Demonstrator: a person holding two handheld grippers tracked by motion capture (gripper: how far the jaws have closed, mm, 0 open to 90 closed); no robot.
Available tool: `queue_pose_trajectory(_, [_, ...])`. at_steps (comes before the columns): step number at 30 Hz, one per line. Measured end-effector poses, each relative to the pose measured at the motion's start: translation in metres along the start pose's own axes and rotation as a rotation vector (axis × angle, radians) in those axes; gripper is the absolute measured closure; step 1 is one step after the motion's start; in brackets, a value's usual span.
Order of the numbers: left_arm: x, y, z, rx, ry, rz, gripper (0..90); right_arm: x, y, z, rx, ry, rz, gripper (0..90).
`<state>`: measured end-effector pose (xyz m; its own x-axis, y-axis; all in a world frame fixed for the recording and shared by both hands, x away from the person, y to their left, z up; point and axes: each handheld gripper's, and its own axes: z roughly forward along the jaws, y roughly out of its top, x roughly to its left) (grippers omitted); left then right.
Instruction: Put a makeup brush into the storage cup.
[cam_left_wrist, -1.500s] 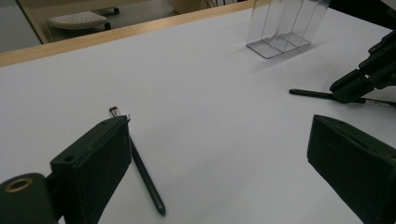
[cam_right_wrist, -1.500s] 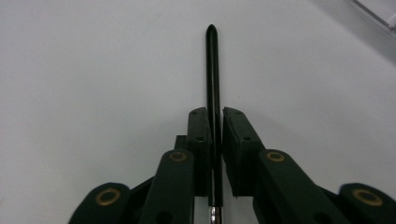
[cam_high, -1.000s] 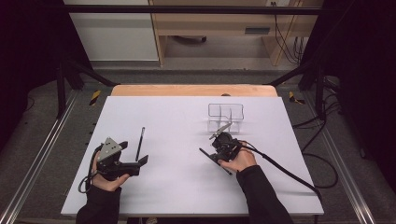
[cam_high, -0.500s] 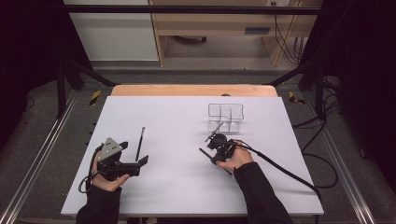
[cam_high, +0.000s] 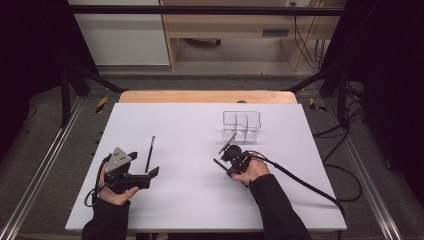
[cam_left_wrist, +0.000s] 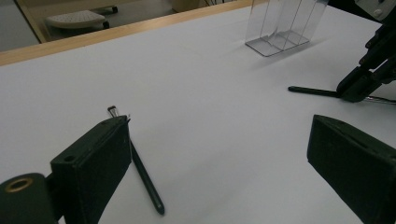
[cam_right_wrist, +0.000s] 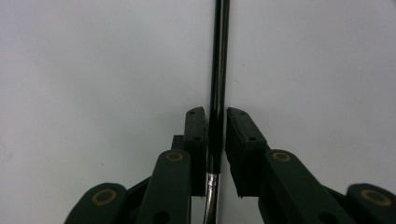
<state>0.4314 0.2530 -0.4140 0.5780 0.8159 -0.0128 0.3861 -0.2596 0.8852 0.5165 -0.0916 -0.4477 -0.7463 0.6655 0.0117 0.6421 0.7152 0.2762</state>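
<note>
On the white table (cam_high: 200, 200), whose far edge is a strip of bare wood, a clear plastic organizer (cam_high: 242, 125) with upright dividers stands in the far right part; in the left gripper view it shows at the top (cam_left_wrist: 285, 23). The left gripper (cam_high: 145, 169) rests low on the near left of the table, held in the person's left hand (cam_high: 112, 192), grey plate on top; its jaws stand wide apart with nothing between them, as the left gripper view shows, white table surface lying in the gap (cam_left_wrist: 219, 168). The right gripper (cam_high: 225, 156) sits near the table's middle right, just on the near side of the organizer, held in the right hand (cam_high: 252, 171) with its cable trailing off to the right. Its jaws have just been closing and now sit nearly together on a thin black pen (cam_right_wrist: 218, 70), which runs straight up between the two pads in the right gripper view, a shiny metal section showing at the bottom; seen from the left gripper view this pen (cam_left_wrist: 313, 91) lies level on the table with its free end pointing left. A second black pen (cam_high: 150, 154) lies flat on the table just beyond the left gripper, apart from it; in the left gripper view it (cam_left_wrist: 144, 177) passes beside the left jaw, untouched.
</note>
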Motion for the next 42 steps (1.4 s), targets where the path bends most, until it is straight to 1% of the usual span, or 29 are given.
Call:
queue_pose_trajectory(1, [0.000,0.000,0.000,0.000,0.000,0.002,5.4,-0.001,0.000,0.001,-0.002,0.002,0.001,81.0])
queue_pose_trajectory(2, [0.000,0.000,0.000,0.000,0.000,0.002,5.4,-0.001,0.000,0.000,0.003,0.004,0.018,81.9])
queue_pose_trajectory(3, [0.000,0.000,0.000,-0.001,-0.001,0.002,5.4,-0.001,0.000,0.000,0.002,0.004,0.015,82.9])
queue_pose_trajectory(4, [0.000,0.000,0.000,-0.001,-0.001,0.002,5.5,-0.002,-0.001,0.001,-0.003,-0.004,-0.009,83.9])
queue_pose_trajectory(5, [0.000,0.000,0.000,-0.001,-0.001,0.002,5.4,-0.002,-0.001,0.001,-0.004,-0.005,-0.009,84.1])
queue_pose_trajectory(6, [-0.001,0.000,0.000,0.000,-0.002,0.001,5.4,0.000,0.000,0.000,0.003,-0.002,0.013,84.2])
queue_pose_trajectory(8, [-0.001,0.000,0.000,0.001,-0.002,0.001,5.4,0.000,0.000,0.000,0.002,-0.004,0.011,84.3])
queue_pose_trajectory(9, [-0.001,0.000,0.000,0.000,-0.002,0.000,5.4,0.000,-0.001,0.000,-0.003,-0.008,-0.004,84.4])
queue_pose_trajectory(11, [-0.001,0.000,0.001,0.001,-0.003,0.001,5.5,0.000,0.000,0.000,-0.001,-0.008,0.005,84.4])
queue_pose_trajectory(13, [-0.001,0.000,0.001,0.004,-0.003,0.002,5.4,0.001,-0.001,-0.001,-0.003,-0.013,0.001,84.4])
queue_pose_trajectory(14, [-0.001,0.000,0.001,0.004,-0.004,0.002,5.5,0.001,-0.001,-0.001,-0.011,-0.022,-0.014,84.4])
queue_pose_trajectory(15, [-0.001,0.000,0.001,0.004,-0.004,0.002,5.5,0.001,-0.001,-0.003,-0.017,-0.026,-0.006,84.4])
queue_pose_trajectory(20, [-0.002,0.000,0.001,0.006,-0.006,0.007,5.5,0.002,-0.003,-0.018,-0.061,-0.021,-0.019,84.4])
queue_pose_trajectory(21, [-0.002,0.000,0.001,0.006,-0.006,0.007,5.5,0.002,-0.003,-0.018,-0.061,-0.021,-0.019,84.4])
queue_pose_trajectory(23, [-0.003,0.001,0.002,0.007,-0.008,0.011,5.5,0.002,-0.003,-0.026,-0.079,-0.015,-0.013,84.4])
queue_pose_trajectory(24, [-0.003,0.001,0.002,0.009,-0.012,0.012,5.5,0.001,-0.004,-0.030,-0.093,-0.012,-0.021,84.4])
queue_pose_trajectory(25, [-0.005,0.001,0.003,0.011,-0.016,0.018,5.5,0.002,-0.004,-0.038,-0.113,0.002,-0.020,84.3])
queue_pose_trajectory(26, [-0.005,0.001,0.003,0.011,-0.016,0.018,5.5,0.002,-0.004,-0.038,-0.113,0.002,-0.020,84.3])
queue_pose_trajectory(30, [-0.007,0.003,0.003,0.014,-0.022,0.039,5.4,0.005,-0.003,-0.055,-0.161,0.019,-0.052,84.4])
queue_pose_trajectory(32, [-0.008,0.004,0.002,0.013,-0.023,0.041,5.5,0.007,-0.002,-0.061,-0.178,0.025,-0.063,84.4])
queue_pose_trajectory(34, [-0.009,0.005,0.002,0.008,-0.027,0.047,5.5,0.008,-0.001,-0.064,-0.188,0.032,-0.065,84.4])
queue_pose_trajectory(35, [-0.009,0.006,0.002,0.008,-0.028,0.054,5.5,0.009,0.000,-0.069,-0.205,0.037,-0.073,84.3])
queue_pose_trajectory(36, [-0.010,0.006,0.002,0.008,-0.030,0.056,5.5,0.009,0.000,-0.069,-0.205,0.037,-0.073,84.3])
queue_pose_trajectory(37, [-0.011,0.008,0.003,0.008,-0.032,0.066,5.5,0.010,0.001,-0.074,-0.225,0.046,-0.078,84.4])
queue_pose_trajectory(38, [-0.011,0.009,0.003,0.010,-0.032,0.073,5.4,0.010,0.001,-0.077,-0.232,0.050,-0.080,84.4])
queue_pose_trajectory(39, [-0.011,0.009,0.003,0.010,-0.032,0.073,5.4,0.010,0.001,-0.077,-0.232,0.050,-0.080,84.4])
queue_pose_trajectory(40, [-0.011,0.011,0.003,0.011,-0.033,0.083,5.5,0.011,0.002,-0.080,-0.237,0.059,-0.083,84.3])
queue_pose_trajectory(42, [-0.011,0.012,0.003,0.008,-0.033,0.086,5.5,0.012,0.002,-0.082,-0.243,0.055,-0.089,84.4])
